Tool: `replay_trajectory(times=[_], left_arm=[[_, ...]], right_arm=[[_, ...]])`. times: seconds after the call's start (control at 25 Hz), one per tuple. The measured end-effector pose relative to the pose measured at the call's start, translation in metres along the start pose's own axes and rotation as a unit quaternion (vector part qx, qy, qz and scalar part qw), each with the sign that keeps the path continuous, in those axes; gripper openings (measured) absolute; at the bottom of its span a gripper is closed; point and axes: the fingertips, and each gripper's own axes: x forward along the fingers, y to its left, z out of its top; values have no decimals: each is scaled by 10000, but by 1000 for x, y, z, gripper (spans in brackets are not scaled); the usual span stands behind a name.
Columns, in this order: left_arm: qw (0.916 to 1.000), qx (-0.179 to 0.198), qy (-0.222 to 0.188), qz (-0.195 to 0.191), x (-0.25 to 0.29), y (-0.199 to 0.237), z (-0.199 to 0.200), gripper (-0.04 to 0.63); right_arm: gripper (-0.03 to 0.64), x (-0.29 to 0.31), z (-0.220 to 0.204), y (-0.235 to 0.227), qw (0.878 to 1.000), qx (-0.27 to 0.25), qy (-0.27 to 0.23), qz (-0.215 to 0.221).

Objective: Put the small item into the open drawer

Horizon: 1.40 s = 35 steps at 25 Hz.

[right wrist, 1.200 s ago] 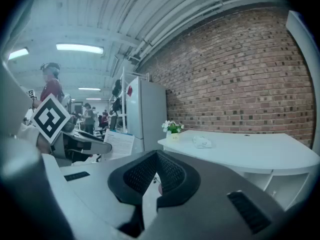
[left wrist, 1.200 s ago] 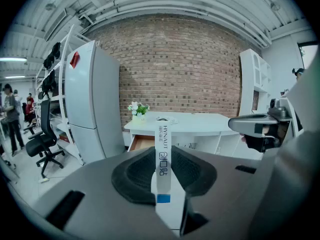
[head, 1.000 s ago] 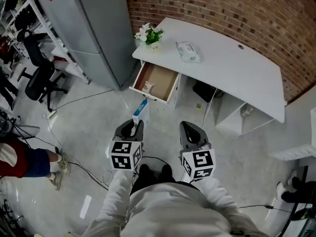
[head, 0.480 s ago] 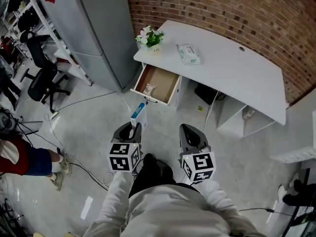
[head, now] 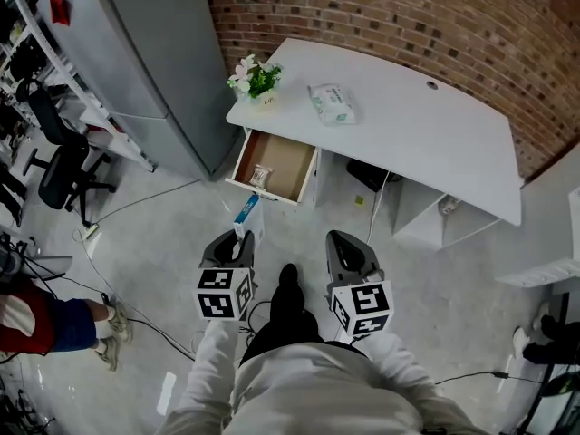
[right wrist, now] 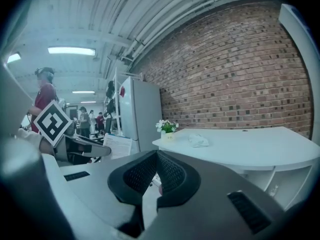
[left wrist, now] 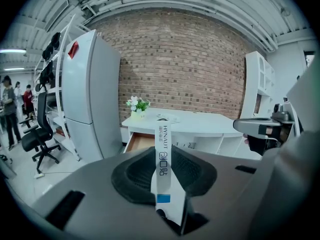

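Note:
My left gripper (head: pixel 241 237) is shut on a slim white box with a blue end (head: pixel 246 212), held upright between the pads. In the left gripper view the box (left wrist: pixel 162 136) stands up out of the left gripper (left wrist: pixel 163 153), with the open drawer (left wrist: pixel 140 142) behind it. That wooden drawer (head: pixel 292 161) is pulled out from the left end of the white desk (head: pixel 426 143), just ahead of the box, and a small packet (head: pixel 261 176) lies in it. My right gripper (head: pixel 349 243) hangs beside the left one; its jaws (right wrist: pixel 156 155) are together with nothing in them.
A flower pot (head: pixel 255 79) and a tissue pack (head: pixel 331 103) sit on the desk. A tall grey fridge (head: pixel 149 53) stands left of the drawer, with office chairs (head: pixel 56 166) further left. Cables (head: pixel 136 311) trail over the floor, and a person's legs (head: pixel 54 324) show at left.
Both grippers have moved forward towards the desk. The drawer now lies closer to the box in the left gripper. The grip on the box is unchanged.

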Motion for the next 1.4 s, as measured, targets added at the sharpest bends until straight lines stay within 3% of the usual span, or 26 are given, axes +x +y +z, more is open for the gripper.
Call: replay_trajectory(times=[0.6,1.04,1.4], left_arm=[[9997,-23,142,-218,122,62,53,101],[9971,25,488,-589,195,88,58,101],[9938,-163,738,-818,225,101,45,101]], right_arm=[[26,125,24,-40,9994,95,182,-290],[26,190,33,-57,9976,145,396,-547],[26,216,37,-67,9955,123,444,-824]])
